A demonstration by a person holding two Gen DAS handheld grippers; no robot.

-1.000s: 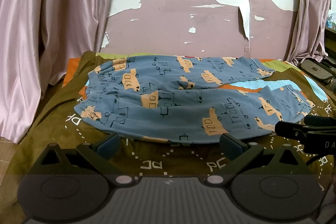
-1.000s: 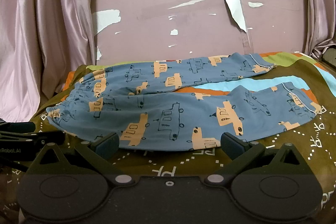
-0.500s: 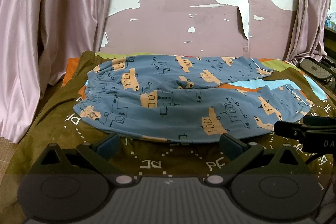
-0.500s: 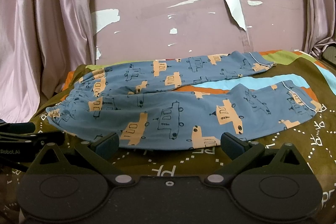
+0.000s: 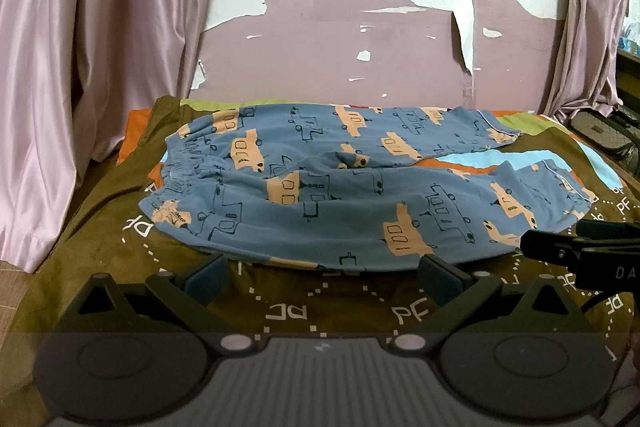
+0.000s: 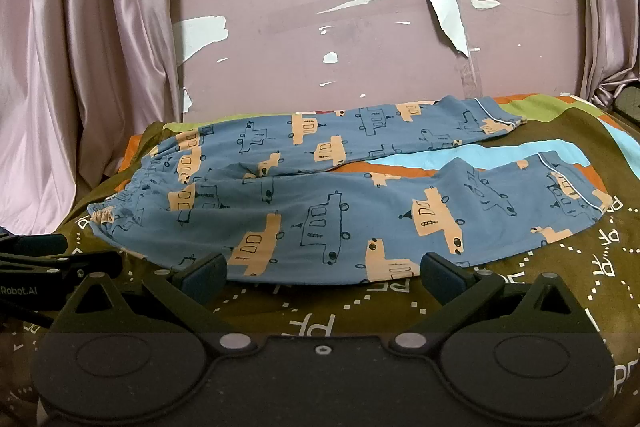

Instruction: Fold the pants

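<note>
Blue pants [image 5: 340,195] with orange car prints lie spread flat on the bed, waistband to the left, both legs running right with a gap between them. They also show in the right wrist view [image 6: 340,203]. My left gripper [image 5: 322,273] is open and empty, just in front of the near leg's edge. My right gripper [image 6: 322,273] is open and empty, also just short of the near edge. Each gripper shows at the side of the other's view.
The bed has a brown patterned cover [image 5: 280,307] with white letters. A pink wall with peeling paint [image 5: 360,47] stands behind. Pink curtains [image 5: 80,67] hang at left and right. A dark bag [image 5: 600,131] sits at the far right.
Both grippers have drifted very slightly; the pants lie as before.
</note>
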